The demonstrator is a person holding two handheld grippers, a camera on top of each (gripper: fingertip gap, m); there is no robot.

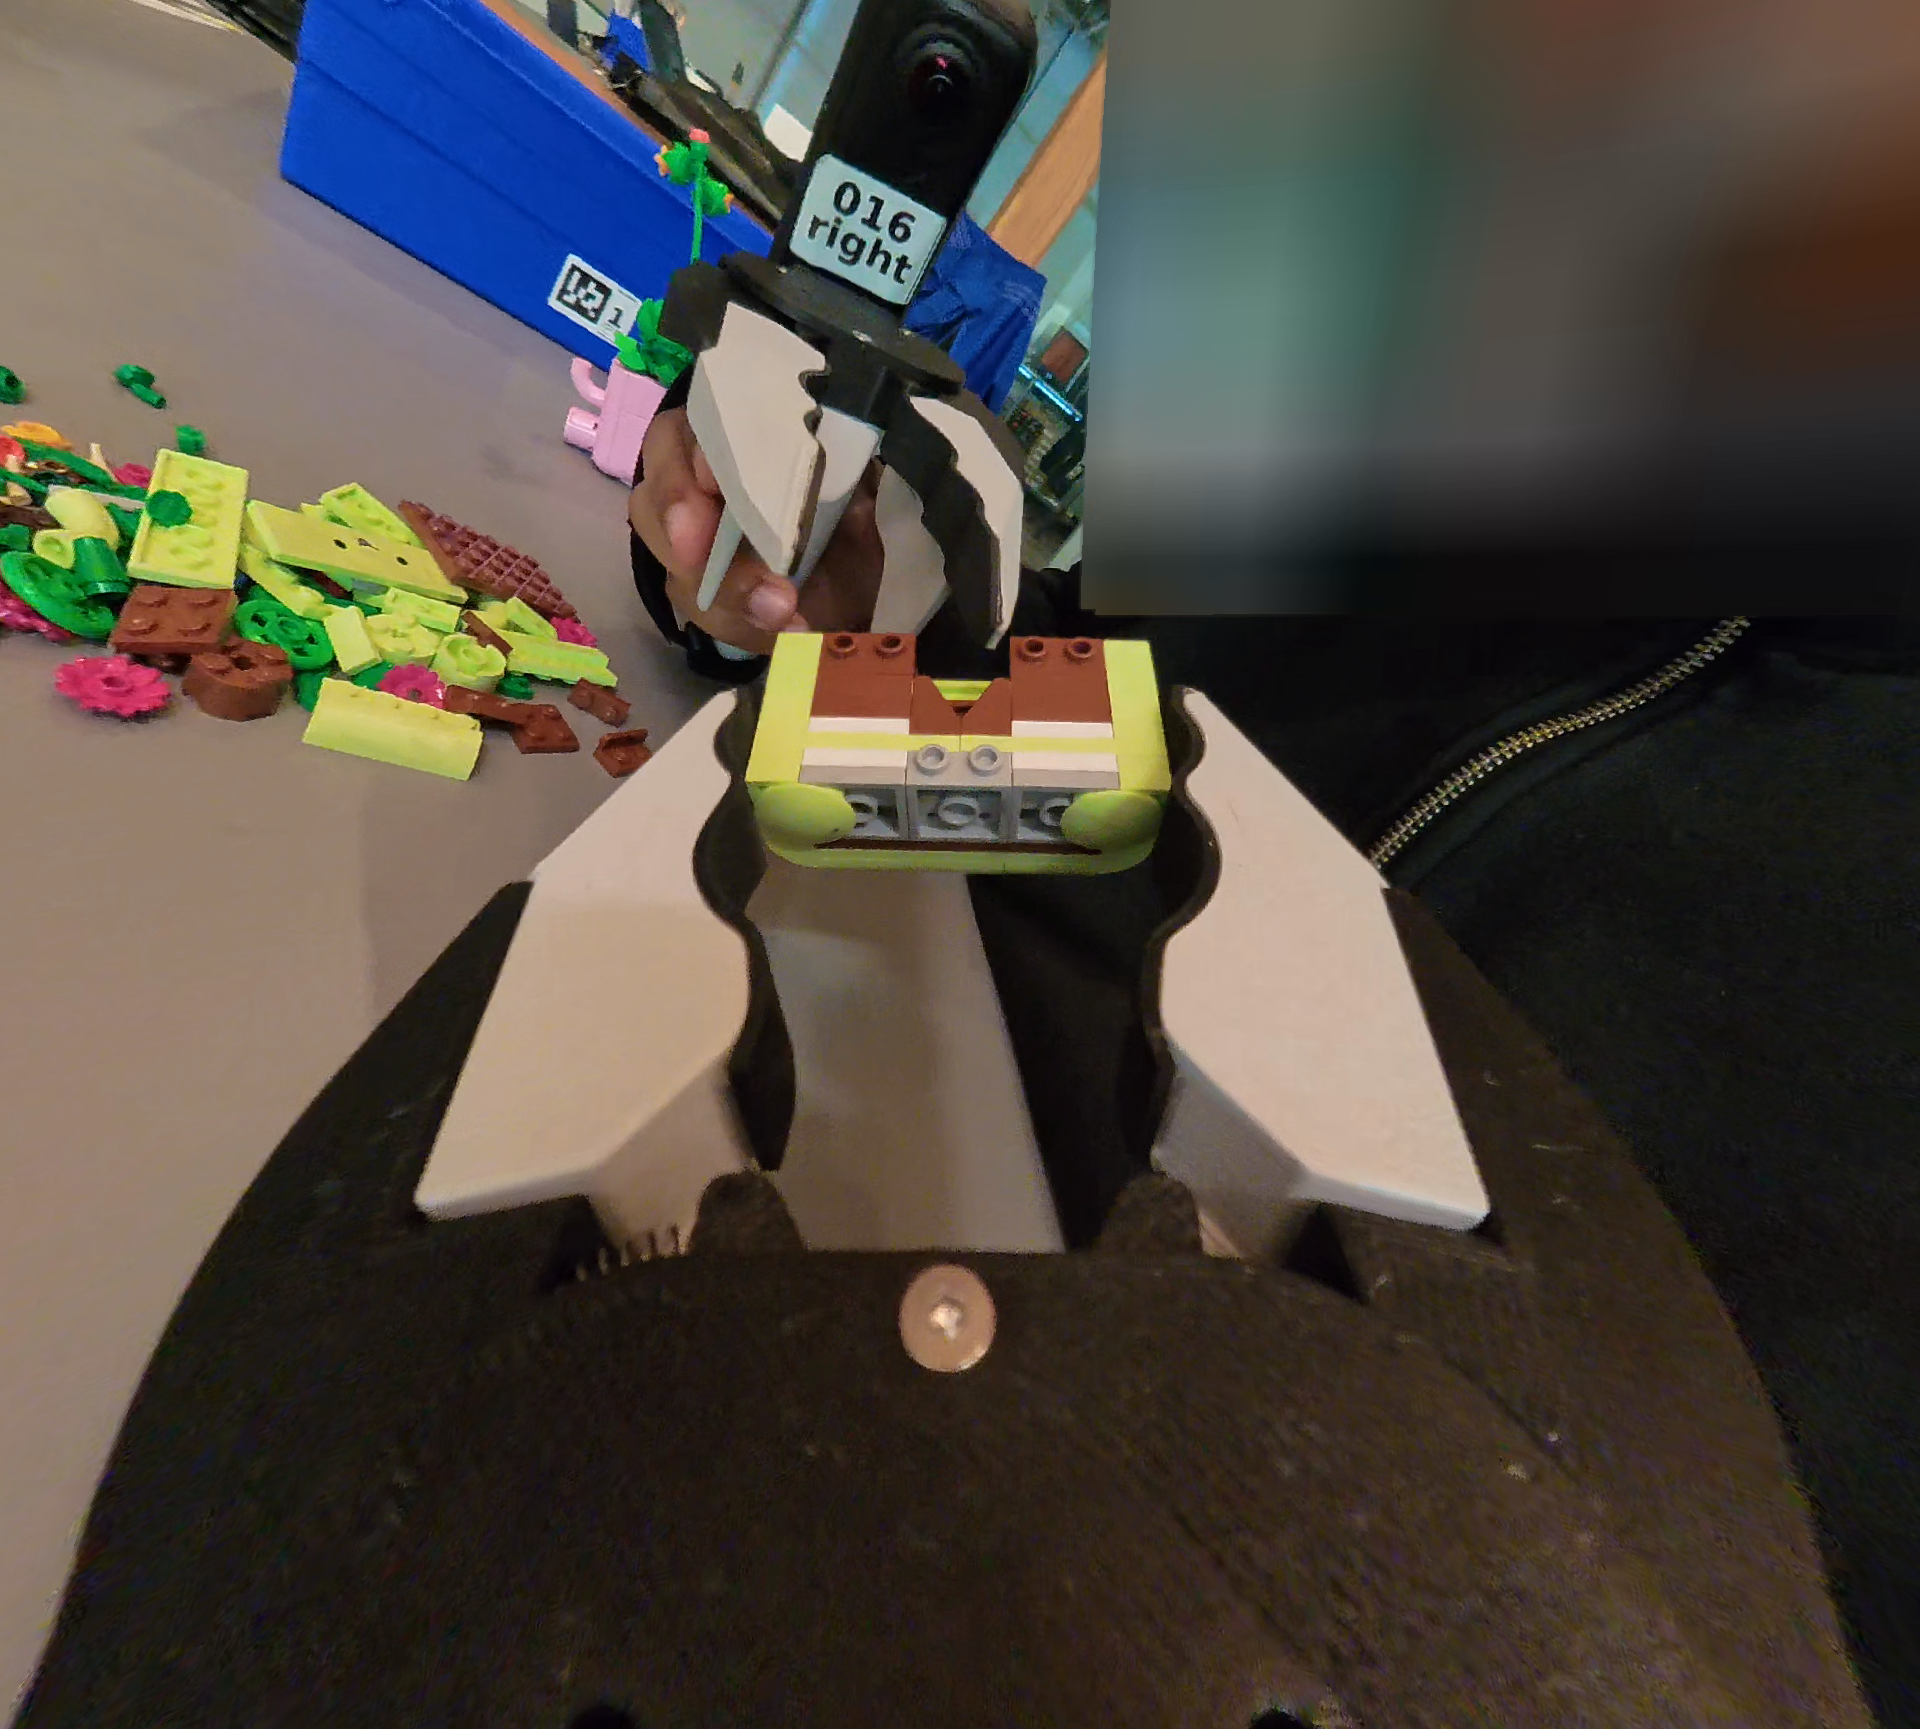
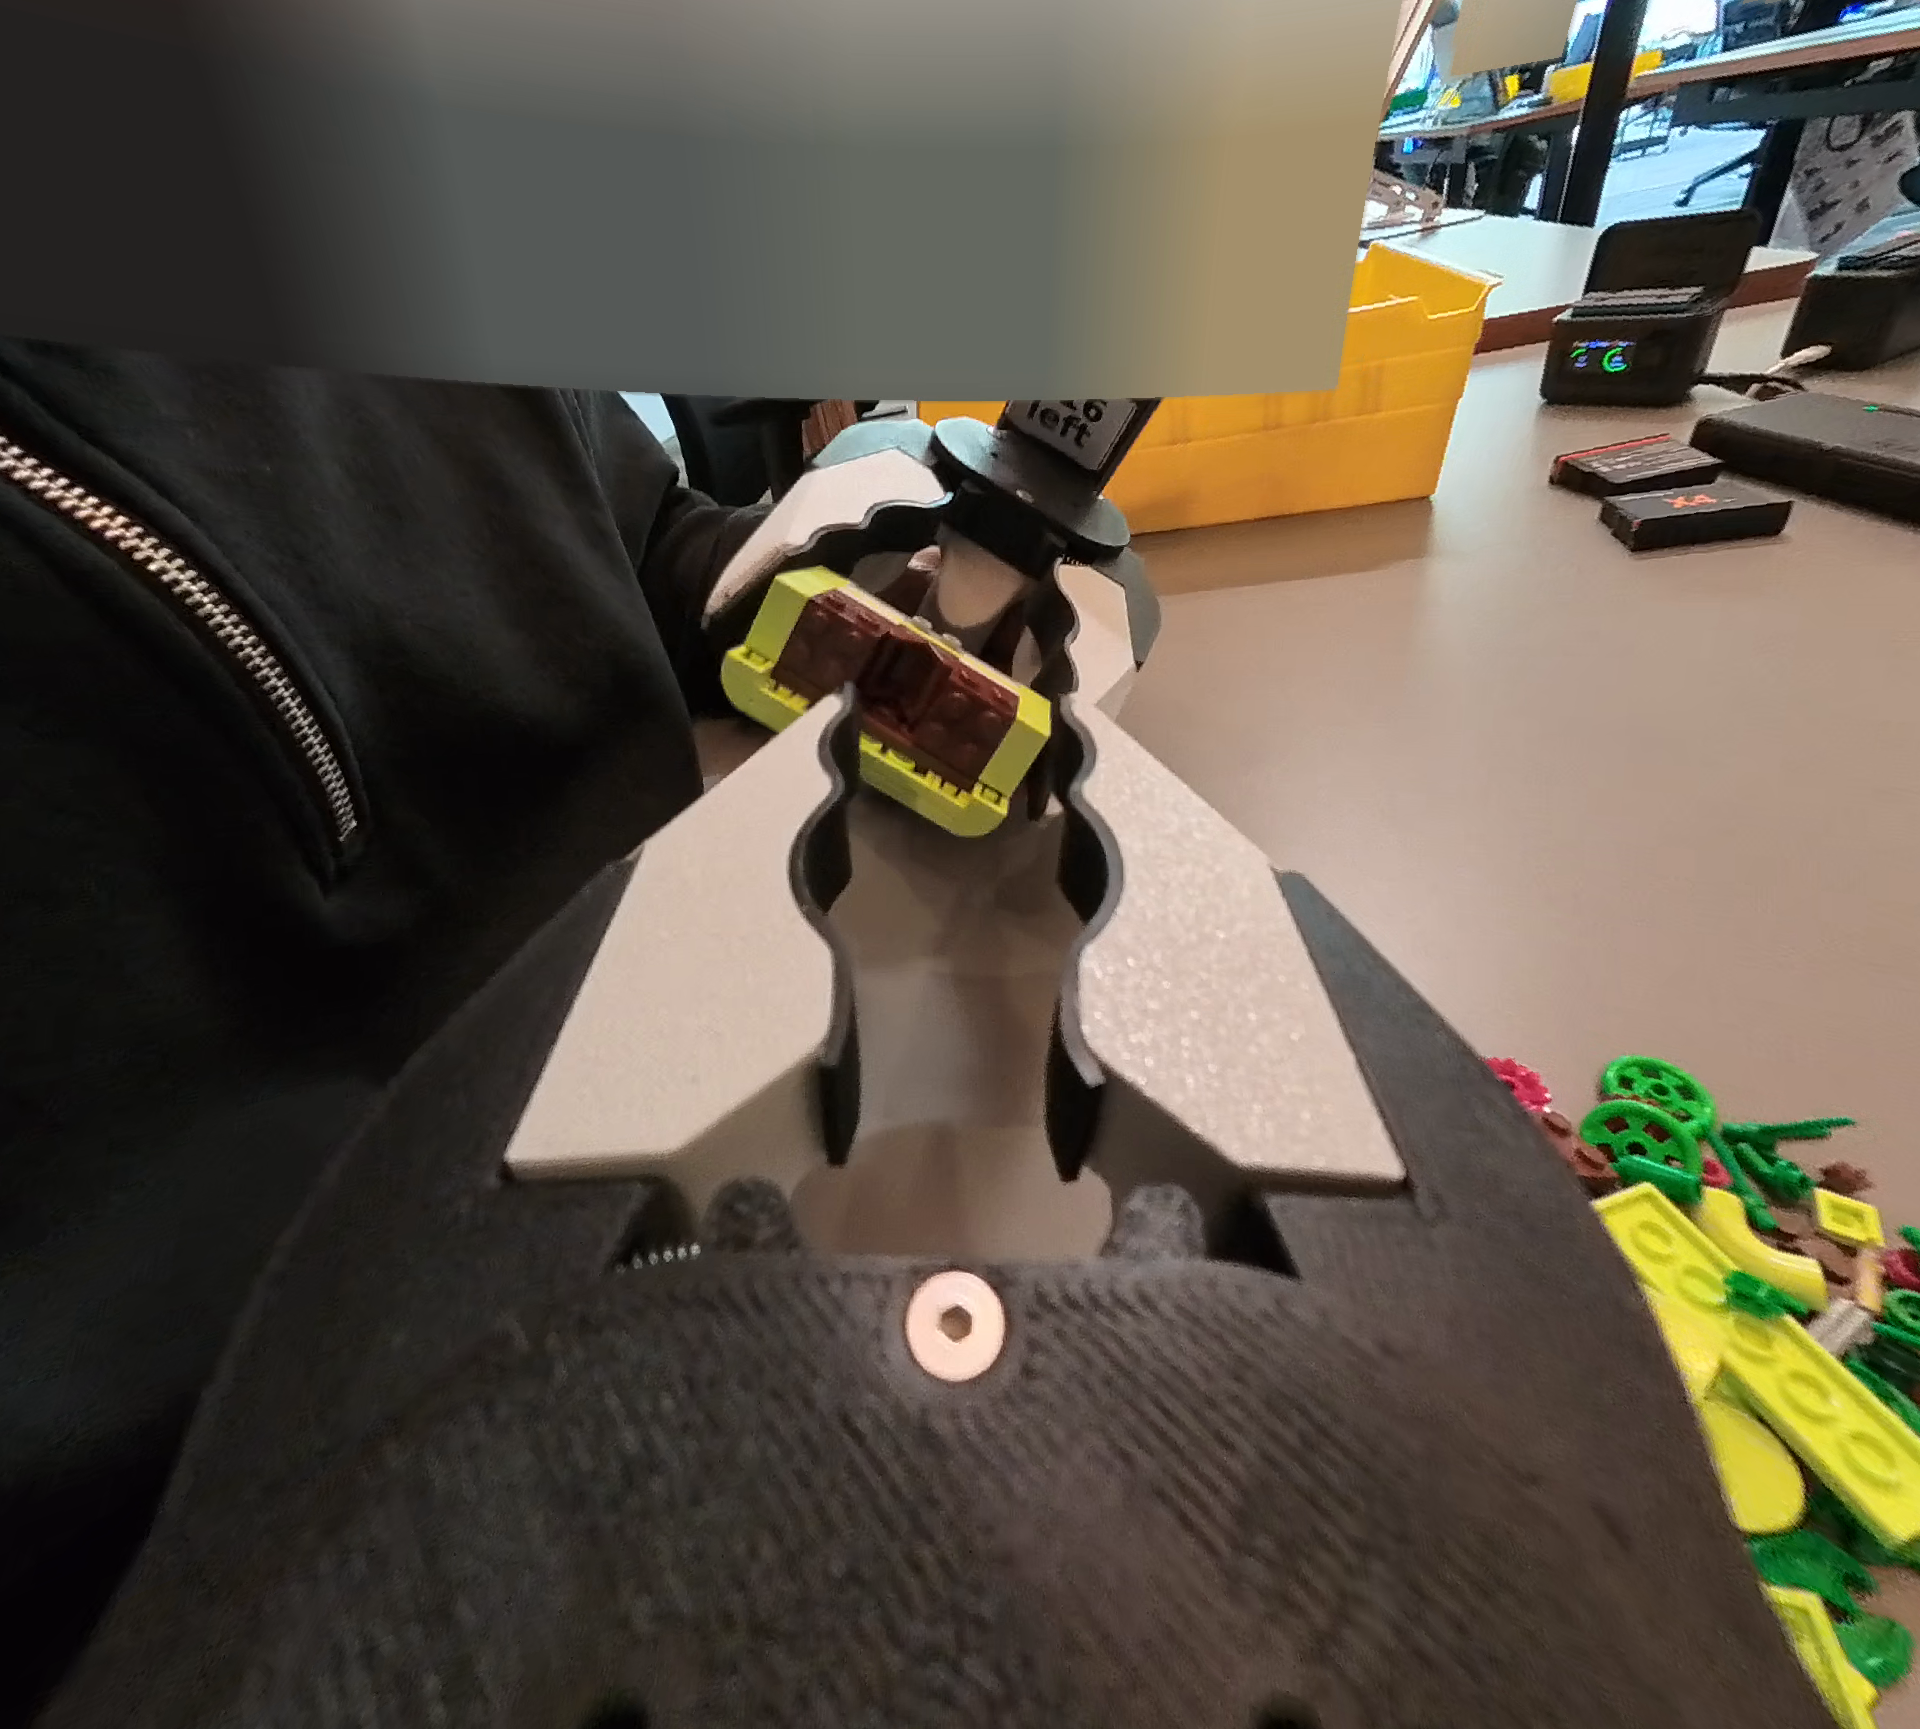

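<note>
- The left gripper (image 1: 961, 749) has its two fingers clamped on the ends of a small brick assembly (image 1: 956, 749), lime-green with brown bricks on top and grey studded bricks on its near face, lifted clear of the grey table (image 1: 312, 848).
- The right gripper (image 2: 951, 734) hangs just beyond the assembly's far edge, fingers apart and gripping nothing; its tips sit close to the brown top bricks, contact unclear.
- A hand (image 1: 717, 552) grips the right gripper's handle.
- Left of the left fingers lies a loose brick pile (image 1: 301, 578); beyond it stand a pink potted brick flower (image 1: 634, 391) and a blue bin (image 1: 468, 131).
</note>
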